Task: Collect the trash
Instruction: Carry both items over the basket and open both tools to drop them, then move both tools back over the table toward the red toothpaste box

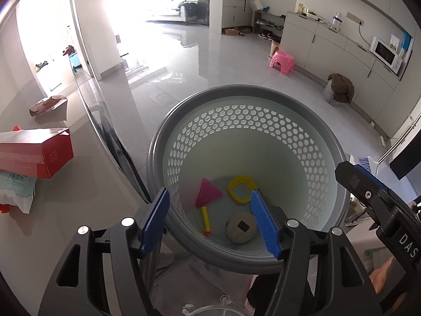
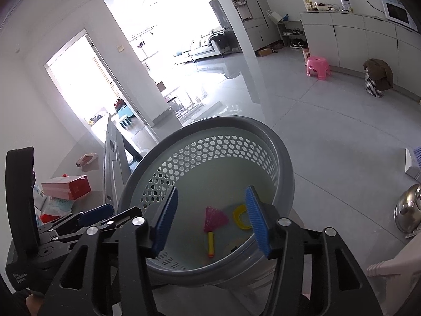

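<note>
Trash still to be collected, a red cardboard box and a crumpled paper wrapper, is seen at left on the grey table; both are judged light and crushable, best pinched at an edge. The left gripper and right gripper are held half open and empty above the grey perforated plastic bin.

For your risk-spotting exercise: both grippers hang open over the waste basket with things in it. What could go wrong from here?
1. The left gripper straddles the basket rim; pulling away carelessly might tip it.
2. The red box and wipes pack lie on the table, easily overlooked.
3. The right gripper could bump the left.
</note>
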`<action>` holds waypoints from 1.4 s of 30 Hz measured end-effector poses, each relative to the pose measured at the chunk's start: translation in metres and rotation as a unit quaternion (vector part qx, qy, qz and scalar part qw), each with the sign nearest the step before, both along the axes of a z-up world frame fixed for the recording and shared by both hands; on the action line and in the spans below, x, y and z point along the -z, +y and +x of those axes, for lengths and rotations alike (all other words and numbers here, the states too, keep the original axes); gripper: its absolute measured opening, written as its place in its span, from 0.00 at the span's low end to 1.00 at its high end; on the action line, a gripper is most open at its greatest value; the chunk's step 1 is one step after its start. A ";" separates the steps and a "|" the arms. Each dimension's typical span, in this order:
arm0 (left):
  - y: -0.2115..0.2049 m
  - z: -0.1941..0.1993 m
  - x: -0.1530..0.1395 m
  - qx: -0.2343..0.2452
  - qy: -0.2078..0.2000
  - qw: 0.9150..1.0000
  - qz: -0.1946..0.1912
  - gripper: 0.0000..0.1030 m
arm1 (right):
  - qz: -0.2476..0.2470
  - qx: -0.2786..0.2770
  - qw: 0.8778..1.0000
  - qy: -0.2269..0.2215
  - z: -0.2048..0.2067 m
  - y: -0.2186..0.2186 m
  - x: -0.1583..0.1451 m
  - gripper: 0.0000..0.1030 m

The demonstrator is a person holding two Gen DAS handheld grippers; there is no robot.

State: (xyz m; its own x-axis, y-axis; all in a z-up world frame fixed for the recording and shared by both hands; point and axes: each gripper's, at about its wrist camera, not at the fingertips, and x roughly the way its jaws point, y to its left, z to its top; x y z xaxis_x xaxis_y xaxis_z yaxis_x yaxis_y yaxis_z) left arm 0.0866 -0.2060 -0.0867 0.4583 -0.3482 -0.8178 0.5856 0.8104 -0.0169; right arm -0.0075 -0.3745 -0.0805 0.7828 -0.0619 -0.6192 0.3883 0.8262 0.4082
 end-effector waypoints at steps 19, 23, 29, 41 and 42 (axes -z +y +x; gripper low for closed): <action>0.033 -0.016 -0.024 -0.018 -0.020 0.999 -0.025 0.69 | 0.004 -0.001 1.000 -0.017 -0.021 0.004 -0.016 0.65; 0.046 -0.020 -0.031 -0.026 -0.025 0.999 -0.034 0.69 | -0.005 -0.007 1.000 -0.021 -0.023 0.012 -0.025 0.69; 0.077 -0.022 -0.041 -0.045 -0.036 0.997 -0.047 0.73 | -0.019 -0.028 0.999 -0.024 -0.018 0.034 -0.037 0.70; 0.168 -0.028 -0.046 -0.124 -0.058 0.989 -0.050 0.81 | -0.042 -0.101 0.993 -0.031 0.002 0.103 -0.049 0.76; 0.178 -0.030 -0.043 -0.132 -0.059 0.988 -0.049 0.81 | -0.045 -0.110 0.992 -0.029 0.006 0.110 -0.049 0.76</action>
State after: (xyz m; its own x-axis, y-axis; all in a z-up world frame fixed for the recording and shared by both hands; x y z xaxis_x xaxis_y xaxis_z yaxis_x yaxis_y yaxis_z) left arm 0.0571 -0.0276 -0.0434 0.6345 -0.2775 -0.7214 0.3560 0.9334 -0.0460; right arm -0.0016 -0.2647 -0.0311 0.8178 0.0619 -0.5722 0.1720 0.9224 0.3457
